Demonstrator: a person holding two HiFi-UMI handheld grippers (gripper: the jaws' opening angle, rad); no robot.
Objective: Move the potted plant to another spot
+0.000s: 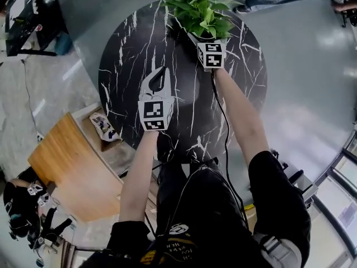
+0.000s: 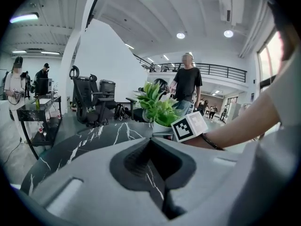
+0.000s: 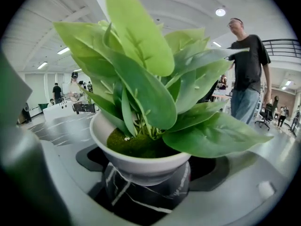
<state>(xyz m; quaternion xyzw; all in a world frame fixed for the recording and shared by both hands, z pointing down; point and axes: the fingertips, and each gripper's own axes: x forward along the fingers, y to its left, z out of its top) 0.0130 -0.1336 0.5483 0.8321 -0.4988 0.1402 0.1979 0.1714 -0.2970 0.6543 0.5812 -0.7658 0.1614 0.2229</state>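
The potted plant (image 1: 199, 10), broad green leaves in a white bowl-shaped pot (image 3: 141, 166), is at the far edge of the round black marble table (image 1: 125, 54). My right gripper (image 1: 205, 38) reaches under the leaves, its jaws standing wide on either side of the pot and pressing on it. In the right gripper view the pot fills the gap, with marble (image 3: 146, 197) showing below its base. My left gripper (image 1: 160, 74) hovers over the middle of the table, shut and empty. From the left gripper view the plant (image 2: 157, 107) stands behind the right gripper's marker cube (image 2: 189, 126).
A wooden surface (image 1: 67, 166) and a small box of bits (image 1: 105, 128) lie at the lower left of the table. A person (image 3: 247, 74) stands just beyond the plant. Office chairs (image 2: 89, 102) and a desk (image 2: 37, 112) are at the far left.
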